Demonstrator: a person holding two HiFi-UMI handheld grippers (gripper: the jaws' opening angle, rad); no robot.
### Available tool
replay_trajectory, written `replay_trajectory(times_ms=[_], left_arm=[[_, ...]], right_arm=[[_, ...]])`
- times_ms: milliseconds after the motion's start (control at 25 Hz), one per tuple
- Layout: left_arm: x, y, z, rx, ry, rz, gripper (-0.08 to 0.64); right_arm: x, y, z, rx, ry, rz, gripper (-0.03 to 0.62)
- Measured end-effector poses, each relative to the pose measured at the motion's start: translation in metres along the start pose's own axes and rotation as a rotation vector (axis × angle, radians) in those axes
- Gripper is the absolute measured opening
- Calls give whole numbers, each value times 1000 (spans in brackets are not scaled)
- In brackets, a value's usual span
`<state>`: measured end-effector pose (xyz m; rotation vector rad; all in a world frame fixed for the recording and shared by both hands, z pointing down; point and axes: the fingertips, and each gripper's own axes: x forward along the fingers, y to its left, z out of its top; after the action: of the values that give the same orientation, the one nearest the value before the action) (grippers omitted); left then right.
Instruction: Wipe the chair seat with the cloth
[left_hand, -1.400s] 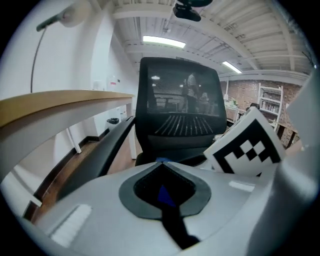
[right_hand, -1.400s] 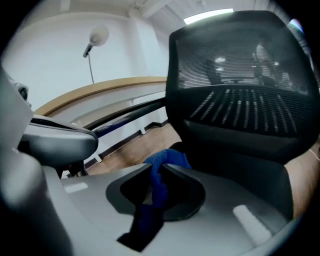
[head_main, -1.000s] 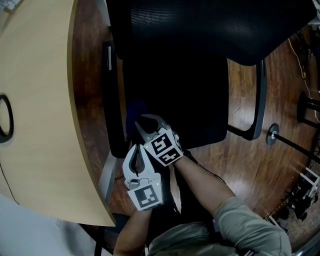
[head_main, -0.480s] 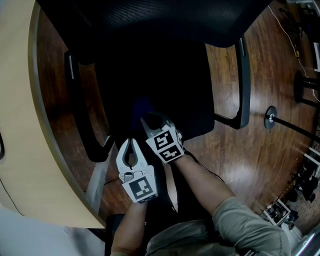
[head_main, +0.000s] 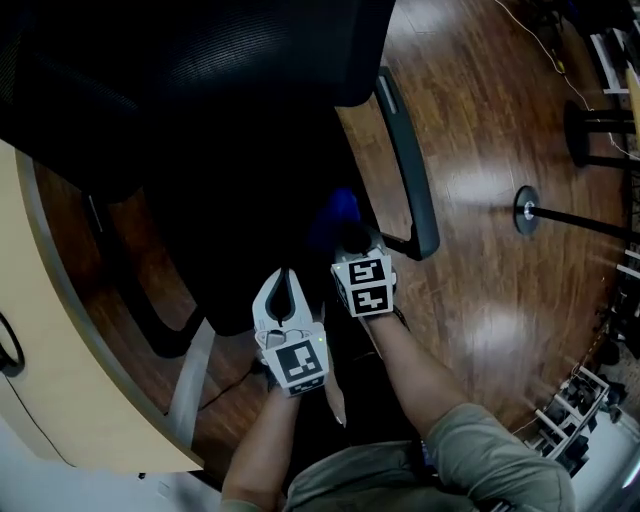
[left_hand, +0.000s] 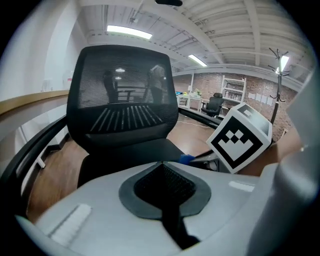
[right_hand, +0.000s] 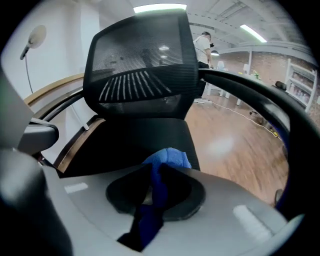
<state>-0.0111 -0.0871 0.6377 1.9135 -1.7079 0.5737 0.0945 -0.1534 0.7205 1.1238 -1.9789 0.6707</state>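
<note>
Since a second ago the left gripper and right gripper have slid rightward over the seat. The cloth has gone along, from the seat's front middle to its right edge.

At far left the desk curves past the chair. The left gripper hangs over the seat's front rim, jaws closed tip to tip with nothing between them (its own view shows them meeting in front of the black seat). Just beside it, the right gripper pinches the blue cloth in a narrow gap, and a bunch of it bulges beyond the jaw tips. The cloth sits at the seat's right front corner, close to the armrest. Whether it presses on the seat cannot be told. Farther right lies the wood floor, with a stand's round base on it.
</note>
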Motion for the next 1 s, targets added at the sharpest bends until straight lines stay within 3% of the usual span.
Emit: replay_trajectory(times_ms=[200,440,720,1000], left_arm=[[30,-34,7,75,13,-59,5],[46,-52,-10,89,55,-65,5],[46,-53,-29,76,82,-39,5],[30,-22,-28,31,58,31,5]], right_arm=[[-4,-44,-15,130,4,-67,51],[5,-61,-43,214,48,-107,51],[11,-63,-50,219,58,-86,51],[-1,-48,-34,177,19,-78,51]])
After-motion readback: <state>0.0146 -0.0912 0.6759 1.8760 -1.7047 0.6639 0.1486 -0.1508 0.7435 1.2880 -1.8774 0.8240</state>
